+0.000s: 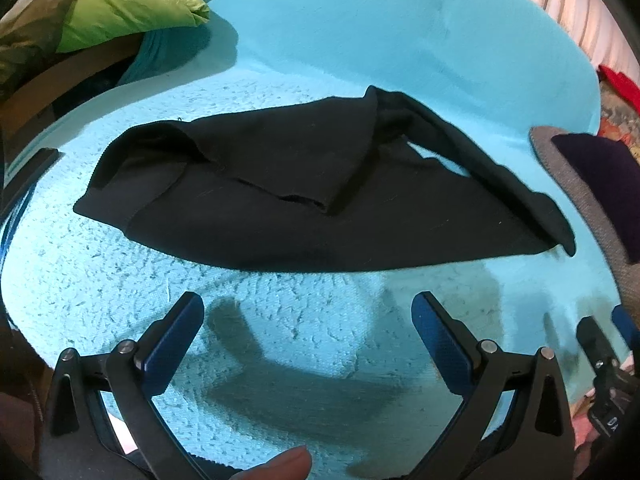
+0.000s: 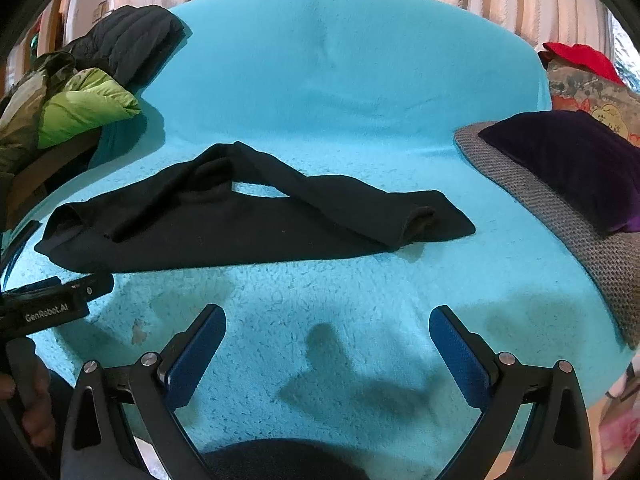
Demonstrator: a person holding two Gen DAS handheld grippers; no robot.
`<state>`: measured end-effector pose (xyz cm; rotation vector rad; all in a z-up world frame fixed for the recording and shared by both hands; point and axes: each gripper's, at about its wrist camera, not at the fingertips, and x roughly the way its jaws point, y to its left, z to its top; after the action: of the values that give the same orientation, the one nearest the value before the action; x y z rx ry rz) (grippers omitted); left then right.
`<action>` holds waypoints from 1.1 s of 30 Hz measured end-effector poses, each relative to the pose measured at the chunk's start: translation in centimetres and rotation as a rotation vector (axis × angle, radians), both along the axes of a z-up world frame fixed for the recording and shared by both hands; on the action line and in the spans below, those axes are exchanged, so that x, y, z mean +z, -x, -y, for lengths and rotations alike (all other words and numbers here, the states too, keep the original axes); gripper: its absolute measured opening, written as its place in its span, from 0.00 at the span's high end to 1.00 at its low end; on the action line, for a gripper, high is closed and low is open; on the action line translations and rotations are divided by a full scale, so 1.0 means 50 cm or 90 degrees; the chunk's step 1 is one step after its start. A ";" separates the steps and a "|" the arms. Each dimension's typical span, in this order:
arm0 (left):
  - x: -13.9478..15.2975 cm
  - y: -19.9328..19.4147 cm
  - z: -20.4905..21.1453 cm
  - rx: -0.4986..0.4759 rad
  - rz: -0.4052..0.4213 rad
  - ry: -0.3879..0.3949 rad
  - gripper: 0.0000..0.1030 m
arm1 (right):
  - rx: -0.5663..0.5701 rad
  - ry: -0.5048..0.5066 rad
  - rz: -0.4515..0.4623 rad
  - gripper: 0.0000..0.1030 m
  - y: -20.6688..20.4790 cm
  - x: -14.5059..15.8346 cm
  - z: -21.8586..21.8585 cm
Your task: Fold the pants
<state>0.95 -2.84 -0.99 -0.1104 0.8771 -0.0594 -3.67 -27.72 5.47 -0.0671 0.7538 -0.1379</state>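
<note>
Black pants [image 1: 304, 204] lie loosely folded on a turquoise fleece blanket [image 1: 120, 280], with one leg draped across on top. They also show in the right wrist view [image 2: 224, 224], left of centre. My left gripper [image 1: 308, 312] is open and empty, hovering just in front of the pants' near edge. My right gripper [image 2: 328, 324] is open and empty, a little back from the pants. The left gripper's body [image 2: 52, 304] shows at the left edge of the right wrist view, and the right gripper's body [image 1: 604, 364] at the right edge of the left wrist view.
A green and olive jacket [image 2: 80, 104] and a dark puffer jacket [image 2: 132, 36] are piled at the back left. A purple cushion [image 2: 572, 164] on a grey woven mat [image 2: 560, 224] lies at the right. Red cloth [image 2: 580, 60] lies beyond it.
</note>
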 end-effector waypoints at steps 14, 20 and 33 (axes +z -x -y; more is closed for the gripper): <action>-0.004 0.002 -0.010 0.002 -0.005 0.008 0.00 | -0.001 0.016 -0.006 0.01 -0.003 -0.003 -0.008; -0.004 0.001 -0.009 0.003 -0.004 0.005 0.00 | -0.001 0.018 -0.005 0.01 -0.002 -0.003 -0.008; -0.002 0.006 -0.005 0.007 0.001 -0.009 0.00 | -0.001 0.019 -0.004 0.01 0.001 -0.001 -0.007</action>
<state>0.63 -2.58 -1.07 -0.1015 0.8751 -0.0427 -3.72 -27.37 5.42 -0.0956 0.7576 -0.1514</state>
